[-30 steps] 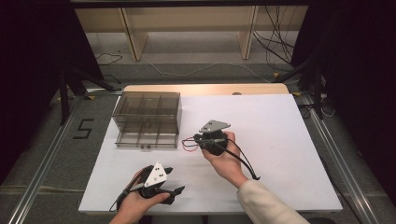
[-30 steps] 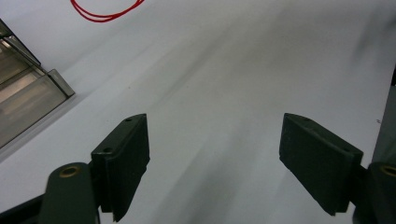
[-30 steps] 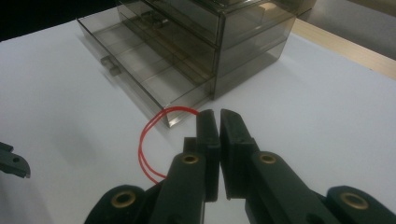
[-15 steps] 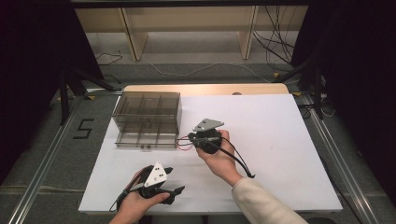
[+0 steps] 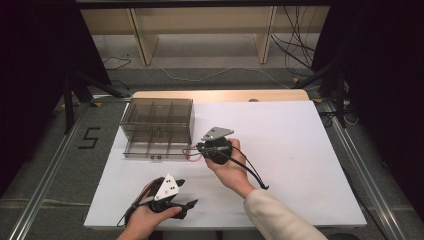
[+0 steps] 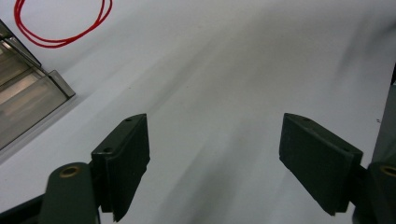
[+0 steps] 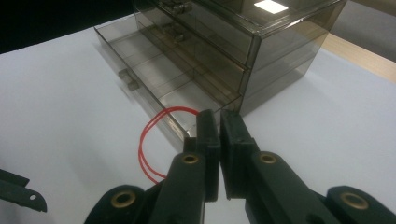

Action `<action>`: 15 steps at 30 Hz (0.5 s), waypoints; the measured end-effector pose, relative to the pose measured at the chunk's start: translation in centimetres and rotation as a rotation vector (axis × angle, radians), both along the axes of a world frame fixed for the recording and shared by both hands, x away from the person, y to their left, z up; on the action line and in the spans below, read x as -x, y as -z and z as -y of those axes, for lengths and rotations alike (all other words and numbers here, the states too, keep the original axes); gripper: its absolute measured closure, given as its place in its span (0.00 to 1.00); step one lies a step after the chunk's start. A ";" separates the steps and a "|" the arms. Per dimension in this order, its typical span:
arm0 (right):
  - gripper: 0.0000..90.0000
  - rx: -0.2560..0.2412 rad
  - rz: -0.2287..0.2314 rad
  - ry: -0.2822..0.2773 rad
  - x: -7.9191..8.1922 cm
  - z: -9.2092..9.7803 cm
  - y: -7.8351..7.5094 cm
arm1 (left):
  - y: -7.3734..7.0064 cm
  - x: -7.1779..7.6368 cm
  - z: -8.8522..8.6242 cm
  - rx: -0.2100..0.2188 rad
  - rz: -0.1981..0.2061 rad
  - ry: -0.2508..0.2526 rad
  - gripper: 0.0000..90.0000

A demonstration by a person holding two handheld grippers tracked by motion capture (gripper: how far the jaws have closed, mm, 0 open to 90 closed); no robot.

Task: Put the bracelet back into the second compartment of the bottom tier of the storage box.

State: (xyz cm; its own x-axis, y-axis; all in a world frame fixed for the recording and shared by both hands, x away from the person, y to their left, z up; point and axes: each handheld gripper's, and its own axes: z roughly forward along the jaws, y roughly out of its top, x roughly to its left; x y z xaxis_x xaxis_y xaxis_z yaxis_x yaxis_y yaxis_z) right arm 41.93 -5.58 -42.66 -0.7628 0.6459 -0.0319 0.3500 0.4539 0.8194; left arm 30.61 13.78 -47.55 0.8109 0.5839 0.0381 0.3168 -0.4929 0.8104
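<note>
A thin red loop (image 7: 143,142) hangs from my right gripper (image 7: 219,116), which is shut on it. The loop hangs over the front corner of the pulled-out bottom drawer (image 7: 140,65) of a smoky clear drawer cabinet (image 5: 157,122). In the high view the right gripper (image 5: 202,150) is just right of the drawer front, with the red loop (image 5: 190,154) between them. My left gripper (image 5: 186,194) rests near the table's front edge, open with nothing between its fingers. The left gripper view has its jaws wide apart over the bare white table (image 6: 219,70), with the red loop (image 6: 60,28) far off.
The white table (image 5: 300,150) has free room to the right of the cabinet and in the middle. A wooden strip (image 5: 220,95) runs along its far edge. Cables (image 5: 295,50) and shelf legs stand on the floor beyond.
My right gripper has moved left and a little forward with the red loop, closer to the open bottom drawer. The left gripper has stayed in place.
</note>
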 end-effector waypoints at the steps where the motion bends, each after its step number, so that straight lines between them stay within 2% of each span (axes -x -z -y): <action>1: 0.97 -0.002 0.000 0.000 0.0 -0.1 0.0 | 0.0 0.0 0.0 0.000 0.000 0.000 0.27; 15: 0.97 0.002 -0.006 -0.024 -0.4 -1.2 0.0 | 0.0 0.0 0.0 0.003 0.001 -0.001 0.27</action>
State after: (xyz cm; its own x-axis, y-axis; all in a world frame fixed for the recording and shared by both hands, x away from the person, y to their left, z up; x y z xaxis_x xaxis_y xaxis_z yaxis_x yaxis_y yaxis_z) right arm 42.35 -4.34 -42.67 -0.7781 0.6275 -0.0285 0.3442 0.4640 0.8162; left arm 30.59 13.76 -47.54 0.8104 0.5848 0.0365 0.3169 -0.4898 0.8122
